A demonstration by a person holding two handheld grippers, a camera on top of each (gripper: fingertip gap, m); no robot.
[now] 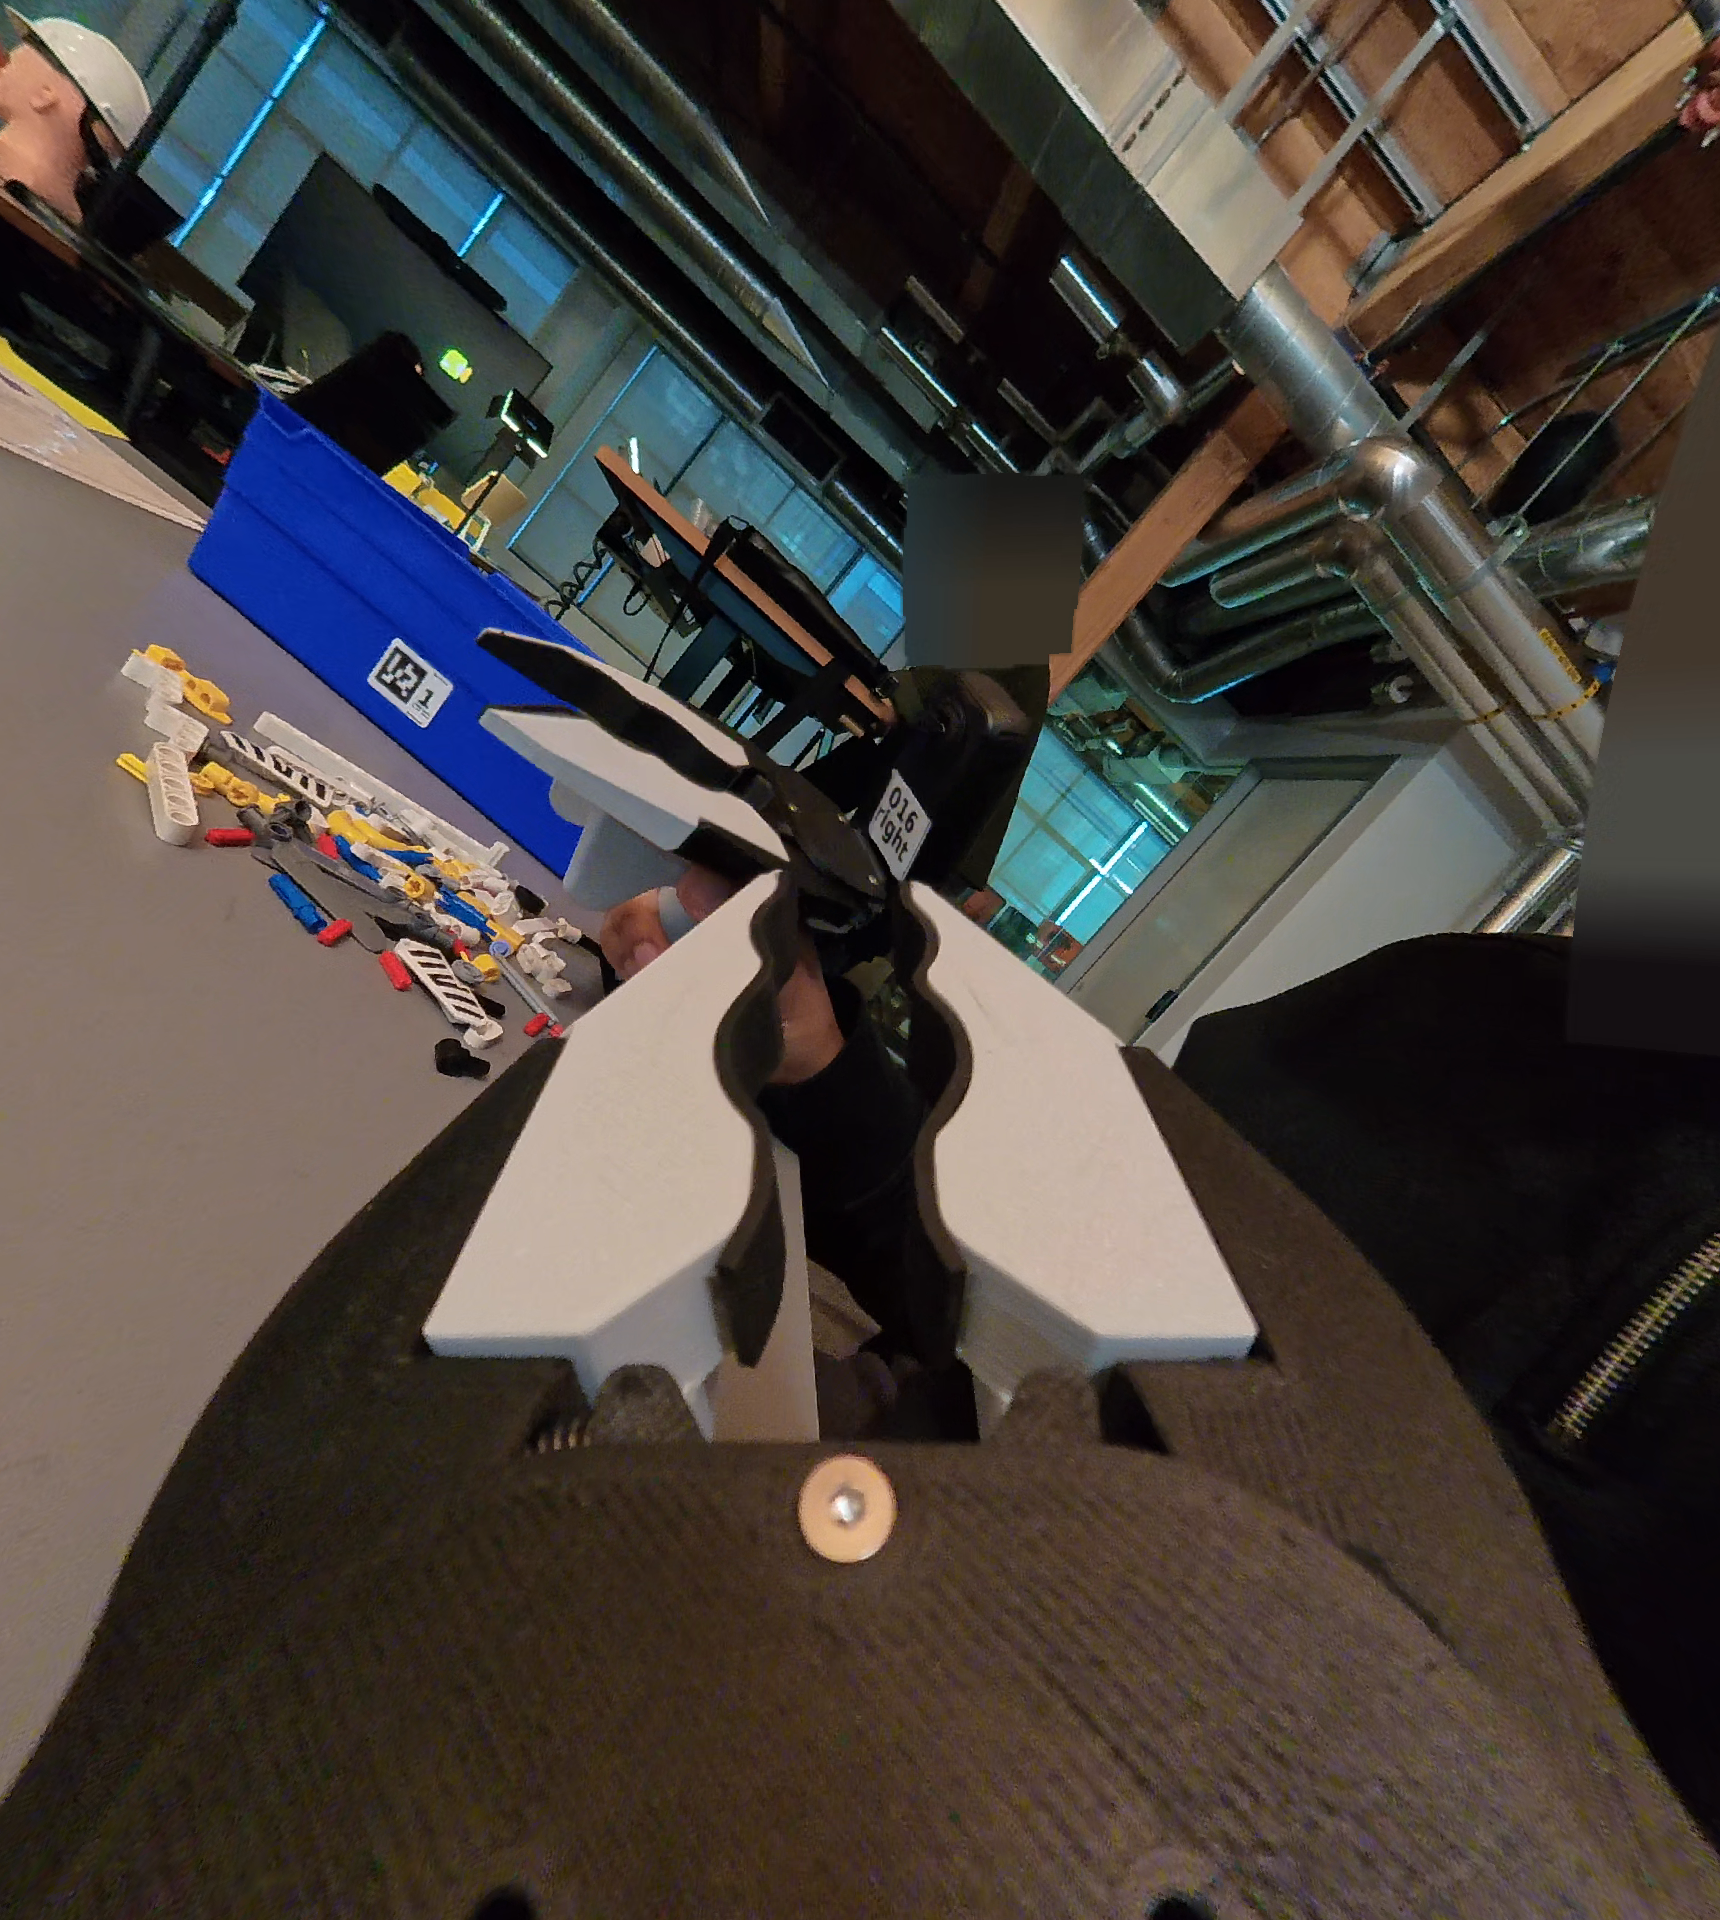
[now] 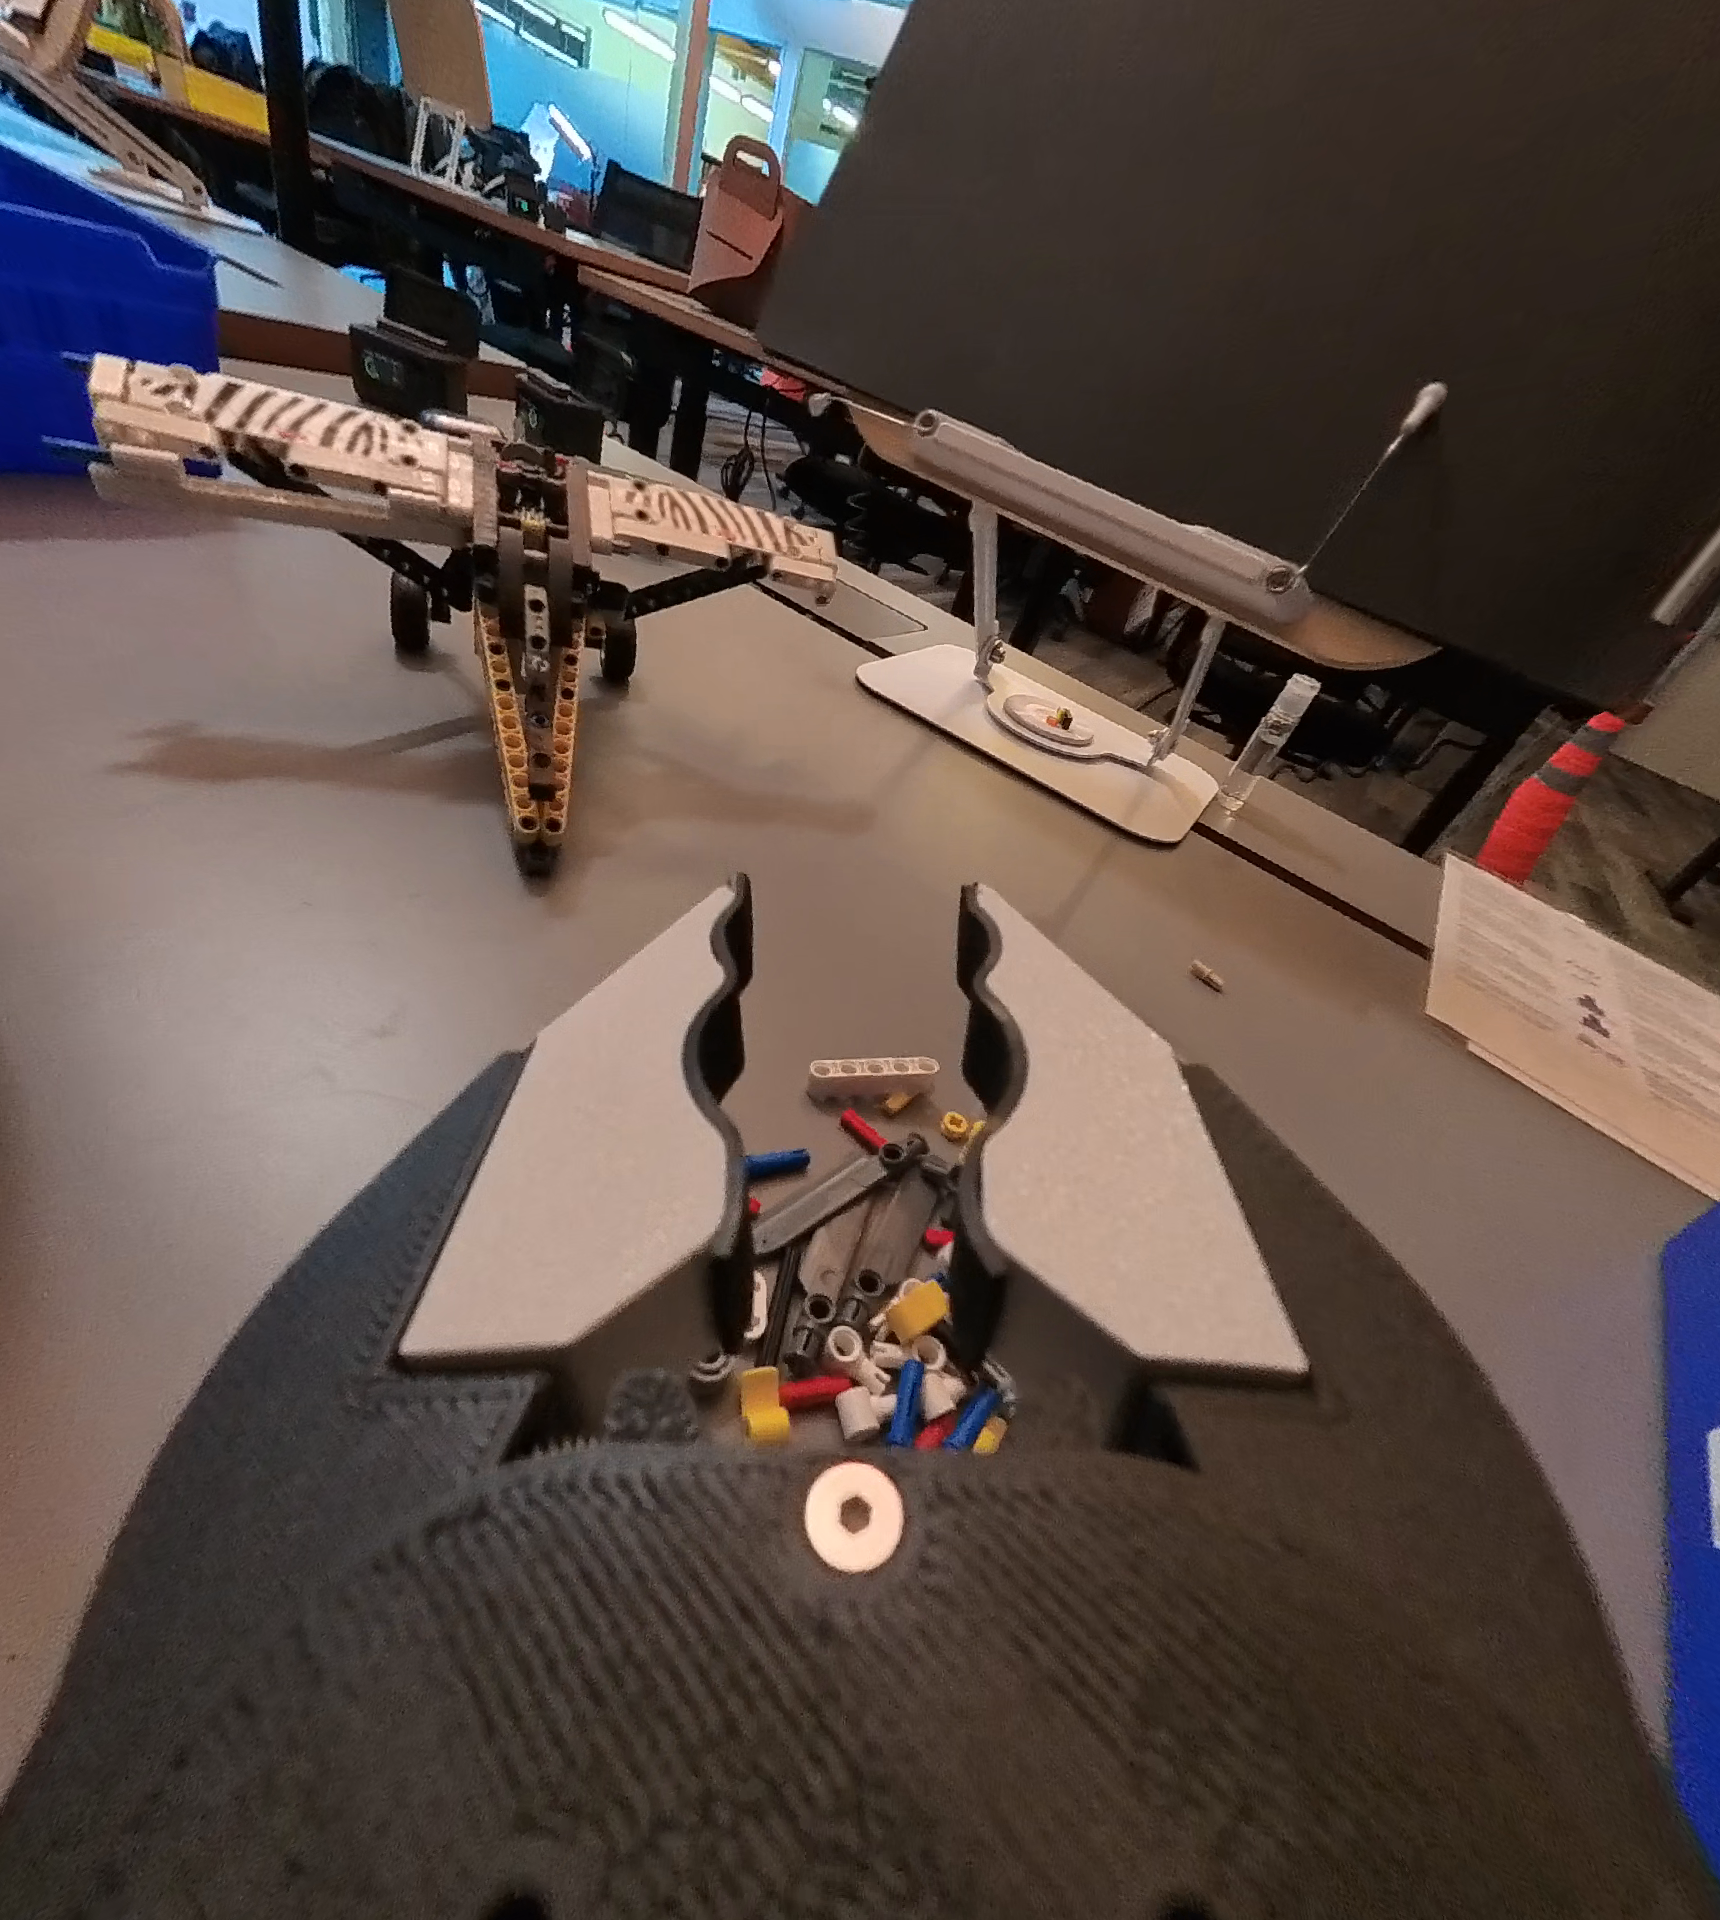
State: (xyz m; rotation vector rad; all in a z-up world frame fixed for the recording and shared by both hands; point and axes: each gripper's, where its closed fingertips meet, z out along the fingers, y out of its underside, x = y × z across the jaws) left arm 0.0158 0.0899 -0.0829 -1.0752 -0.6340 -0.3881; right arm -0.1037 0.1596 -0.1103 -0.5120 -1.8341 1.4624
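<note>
1. Two tools are in my hands. My right hand-held gripper has its jaws apart, and nothing sits between the tips.
2. Just under it lies a pile of small building pieces on the grey counter. I think they are spread out so each one is easy to pick.
3. Ahead of it and a bit to its left stands a toy plane on its own wheels, well apart from the jaws.
4. My left hand-held gripper points up and away from the counter. Its jaws are almost together, with a thin gap and nothing in it.
5. Right ahead of it is the other hand-held gripper.
6. A blue bin sits beyond the pile, likely for storing pieces.
</note>
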